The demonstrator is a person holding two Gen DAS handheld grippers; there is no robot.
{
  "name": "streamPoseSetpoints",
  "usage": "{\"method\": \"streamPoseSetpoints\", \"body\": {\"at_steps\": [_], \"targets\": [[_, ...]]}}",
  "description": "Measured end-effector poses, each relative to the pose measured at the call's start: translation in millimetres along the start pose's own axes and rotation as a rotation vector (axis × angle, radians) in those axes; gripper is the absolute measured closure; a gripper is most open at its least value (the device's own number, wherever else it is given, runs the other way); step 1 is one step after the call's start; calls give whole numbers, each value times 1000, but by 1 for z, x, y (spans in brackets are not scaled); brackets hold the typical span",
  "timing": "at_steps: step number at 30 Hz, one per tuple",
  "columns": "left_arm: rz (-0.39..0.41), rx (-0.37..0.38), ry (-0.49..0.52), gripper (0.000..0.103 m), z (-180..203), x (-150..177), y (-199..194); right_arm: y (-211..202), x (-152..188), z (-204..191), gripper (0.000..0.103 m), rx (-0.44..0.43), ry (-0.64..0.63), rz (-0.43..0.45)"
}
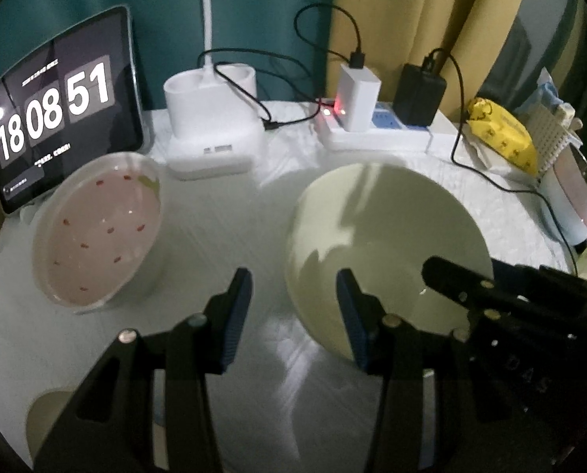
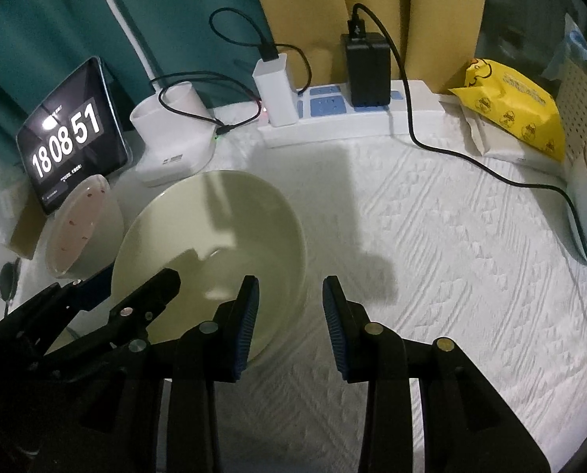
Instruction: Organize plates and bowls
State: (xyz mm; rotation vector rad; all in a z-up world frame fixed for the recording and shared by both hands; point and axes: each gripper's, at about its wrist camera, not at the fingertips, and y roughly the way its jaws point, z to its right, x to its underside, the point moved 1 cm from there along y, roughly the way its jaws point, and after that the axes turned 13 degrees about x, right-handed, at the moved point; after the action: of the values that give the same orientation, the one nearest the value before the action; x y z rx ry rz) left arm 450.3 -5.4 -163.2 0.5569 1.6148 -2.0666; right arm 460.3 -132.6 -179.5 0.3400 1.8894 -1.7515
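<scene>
Bowls sat on the white cloth of the worktop [image 2: 431, 236] when I looked through my two cameras. I saw a big pale green bowl [image 1: 380, 244] in the middle and a pink bowl [image 1: 96, 228] with small red dots to its left, apart from it. My left gripper [image 1: 295, 315] had its fingers part open, one finger [image 1: 348, 315] over the near left edge of the big bowl and the other over the bare cloth, and I could see no pad pressing on the bowl. My right gripper [image 2: 291, 323] was part open too, with its left finger [image 2: 246, 323] over the right edge of the same bowl and nothing held. Behind the bowls stood a tablet [image 1: 60, 114] showing big clock numbers, a white lamp base [image 1: 212, 118] and a power strip [image 2: 344, 118] with a white charger [image 2: 273, 90] and a black charger [image 2: 368, 71] plugged in. A yellow pack [image 2: 514, 106] lay at the far right.
</scene>
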Motion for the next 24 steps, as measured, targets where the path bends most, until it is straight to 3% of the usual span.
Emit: {"method": "streamPoseSetpoints", "body": {"at_steps": [4, 8, 13, 24], "targets": [[-7, 23, -14, 59, -2, 0, 2, 1, -1, -1, 75, -13, -12, 1], [-9, 50, 2, 71, 3, 1, 2, -2, 1, -4, 77, -3, -27, 16], [-7, 40, 7, 75, 6, 3, 0, -5, 2, -2, 81, 0, -25, 29], [48, 49, 15, 75, 5, 2, -28, -29, 5, -4, 86, -6, -38, 92]]}}
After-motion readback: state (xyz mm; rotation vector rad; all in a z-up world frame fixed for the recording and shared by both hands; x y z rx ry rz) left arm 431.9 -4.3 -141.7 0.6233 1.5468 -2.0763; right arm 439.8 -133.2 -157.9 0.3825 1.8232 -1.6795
